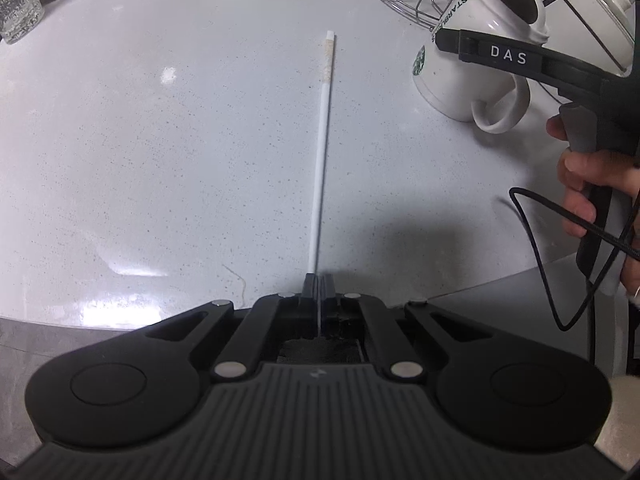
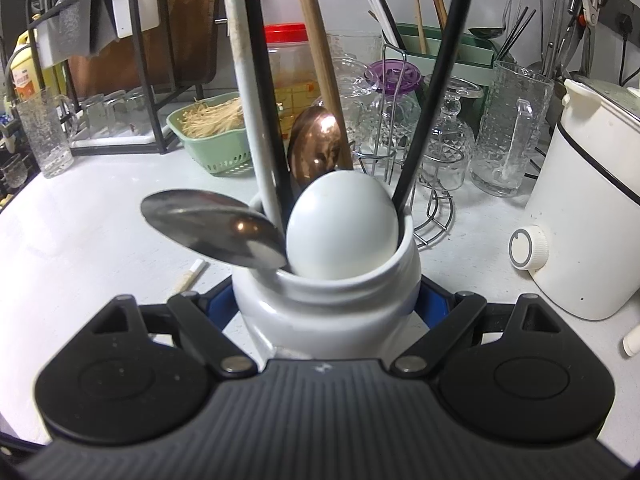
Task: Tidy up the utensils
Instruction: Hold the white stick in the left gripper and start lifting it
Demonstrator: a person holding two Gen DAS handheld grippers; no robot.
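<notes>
Your left hand-held gripper (image 1: 319,280) is pinching one end of the white chopstick (image 1: 323,152), which is reaching straight ahead over the bench (image 1: 160,140). Your right hand-held gripper (image 2: 326,300) is clamping the white mug (image 2: 324,308) near the bench's front edge, spoons and chopsticks standing inside.

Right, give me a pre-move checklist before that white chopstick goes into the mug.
1. Left tongs shut on the white chopstick: ok.
2. Chopstick fully off the counter: cannot tell.
3. Right tongs clamped around the white mug: ok.
4. Free room in the mug mouth: not ok, crowded by the white ladle, steel spoon and upright handles.
5. Black cable clear of the chopstick: ok.
</notes>
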